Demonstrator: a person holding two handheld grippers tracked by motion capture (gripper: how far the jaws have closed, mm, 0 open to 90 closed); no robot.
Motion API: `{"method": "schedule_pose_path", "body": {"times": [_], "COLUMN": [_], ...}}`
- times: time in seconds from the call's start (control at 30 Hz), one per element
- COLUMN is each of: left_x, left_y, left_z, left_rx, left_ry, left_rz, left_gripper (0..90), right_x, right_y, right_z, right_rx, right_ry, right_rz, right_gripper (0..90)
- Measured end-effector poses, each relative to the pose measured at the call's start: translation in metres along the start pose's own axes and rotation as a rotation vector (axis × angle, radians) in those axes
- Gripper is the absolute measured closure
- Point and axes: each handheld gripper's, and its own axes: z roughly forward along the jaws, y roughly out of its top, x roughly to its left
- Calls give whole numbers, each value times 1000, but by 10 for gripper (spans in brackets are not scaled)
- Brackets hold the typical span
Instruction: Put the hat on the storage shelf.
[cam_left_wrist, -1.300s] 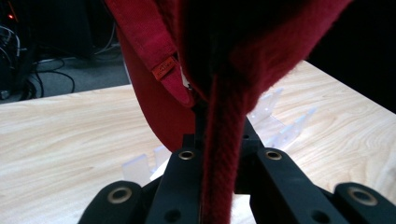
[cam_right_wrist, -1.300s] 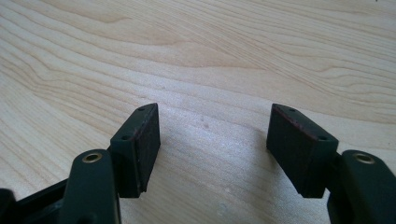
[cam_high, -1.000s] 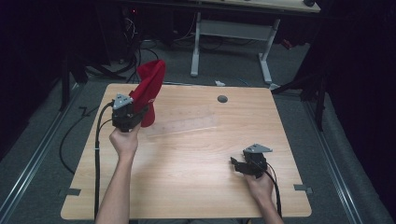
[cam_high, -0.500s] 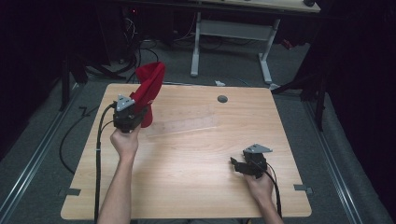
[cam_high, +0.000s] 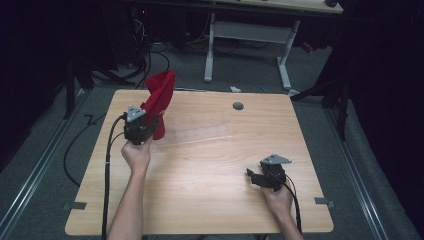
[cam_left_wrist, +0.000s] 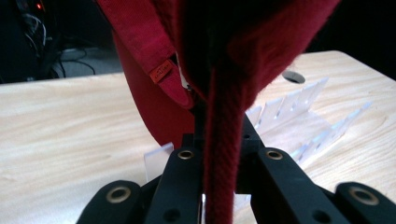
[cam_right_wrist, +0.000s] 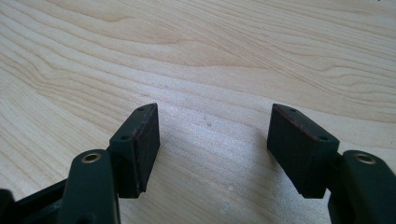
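The left gripper (cam_left_wrist: 219, 186) is clenching its two jaws on one red cloth (cam_high: 160, 97), pinching a thick, ribbed edge of it that is running straight down between them in the left gripper view. Above the jaws the cloth (cam_left_wrist: 243, 42) is bunching upward in folds, and one small orange tag (cam_left_wrist: 161, 72) is showing on a seam. In the high view the cloth is standing up out of the left gripper (cam_high: 142, 127) above the table's far left part, lifted clear of the wood.

Just past the cloth, one clear plastic rack (cam_left_wrist: 299, 121) with a row of upright slots is lying on the table (cam_high: 210, 200); in the high view the rack (cam_high: 200, 132) is sitting near the middle, just to the right of the cloth.

The right gripper (cam_right_wrist: 212, 144) is holding its two jaws wide apart with nothing between them, only bare wood grain beneath. In the high view the right gripper (cam_high: 267, 175) is resting low at the near right of the table, well apart from the cloth. One round grey grommet (cam_high: 238, 106) is sitting near the far edge.

Against the picture from one second ago, the left gripper and cloth are sitting in nearly the same place, and the right gripper is unmoved.
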Motion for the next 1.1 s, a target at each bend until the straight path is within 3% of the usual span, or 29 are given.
{"method": "schedule_pose_path", "body": {"times": [0.3,0.53,0.83,1.03,1.1], "left_x": [6,6,6,4,5], "left_y": [-9,-16,-20,-20,-19], "left_z": [-4,-11,-15,-17,-18], "left_rx": [10,39,69,83,83], "left_ry": [2,-2,2,13,10], "left_rz": [-18,5,-11,12,-1], "left_gripper": [838,836,817,688,630], "right_x": [0,0,0,0,0], "right_y": [0,0,0,0,0], "right_z": [0,0,0,0,0], "right_rx": [0,-1,1,0,1], "right_ry": [1,1,1,2,1], "right_rz": [0,0,0,0,0], "right_gripper": [346,346,345,344,344]}}
